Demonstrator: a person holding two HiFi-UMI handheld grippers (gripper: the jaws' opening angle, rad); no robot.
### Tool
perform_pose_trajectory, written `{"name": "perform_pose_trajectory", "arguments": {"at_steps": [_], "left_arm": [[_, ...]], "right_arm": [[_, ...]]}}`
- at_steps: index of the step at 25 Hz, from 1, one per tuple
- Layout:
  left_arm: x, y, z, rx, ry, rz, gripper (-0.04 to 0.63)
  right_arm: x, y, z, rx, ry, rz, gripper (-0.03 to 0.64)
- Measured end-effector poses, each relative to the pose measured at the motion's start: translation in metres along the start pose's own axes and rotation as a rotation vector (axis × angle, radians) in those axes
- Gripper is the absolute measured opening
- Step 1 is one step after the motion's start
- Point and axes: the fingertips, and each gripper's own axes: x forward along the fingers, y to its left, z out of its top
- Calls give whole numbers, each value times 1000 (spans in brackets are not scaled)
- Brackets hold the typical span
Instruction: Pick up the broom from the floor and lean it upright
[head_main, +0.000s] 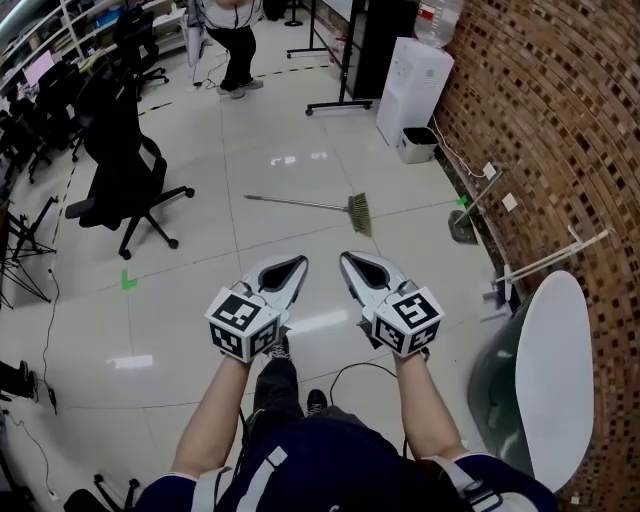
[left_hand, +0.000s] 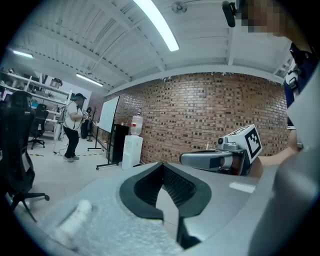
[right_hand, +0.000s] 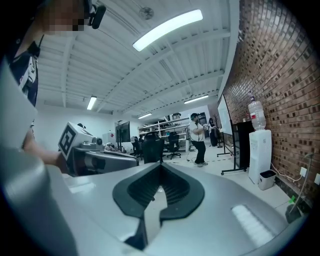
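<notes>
On my screen both tongs were out in front of me, side by side and apart from each other, pointing roughly level over the floor (head_main: 200, 160). The left gripper (head_main: 297, 264) had its jaws pressed together at the tips, with only the leaf-shaped hollow between the pads and nothing in it; its own view (left_hand: 161, 166) showed the same. The right gripper (head_main: 347, 259) was pressed together too and pinched nothing, as its view (right_hand: 160, 164) confirmed. The broom (head_main: 310, 205) lay flat on the floor ahead of both tips, well apart from them, its handle running off to the left and its bristles to the right, nearer the brick wall (head_main: 560, 110). Neither gripper touched it. A black chair (head_main: 125, 165) stood off to the left, and a water cooler (head_main: 413, 85) stood against the wall farther on, with a bin (head_main: 418, 144) just beside it. A dustpan (head_main: 463, 225) rested at the foot of the wall to the right of the bristles. A person (head_main: 232, 45) stood at the far end of the room.
</notes>
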Motion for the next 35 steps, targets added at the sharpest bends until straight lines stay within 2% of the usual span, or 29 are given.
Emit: {"name": "perform_pose_trajectory", "arguments": {"at_steps": [4,15,21,28,35], "left_arm": [[25,46,-6,-17,-6,-19,2],[101,190,16,-47,-12,-64,2],[136,252,20,-62,4,-47,0],[203,336,20,-58,54,3,2],[302,427,32,-60,84,79,2]], "right_arm": [[46,-21,0,-21,31,-3,6],[184,-94,28,-50,75,-59,6],[241,-135,32,-39,91,-53,6],[331,-210,28,-2,90,8,6],[436,-305,29,-29,141,141,6]]}}
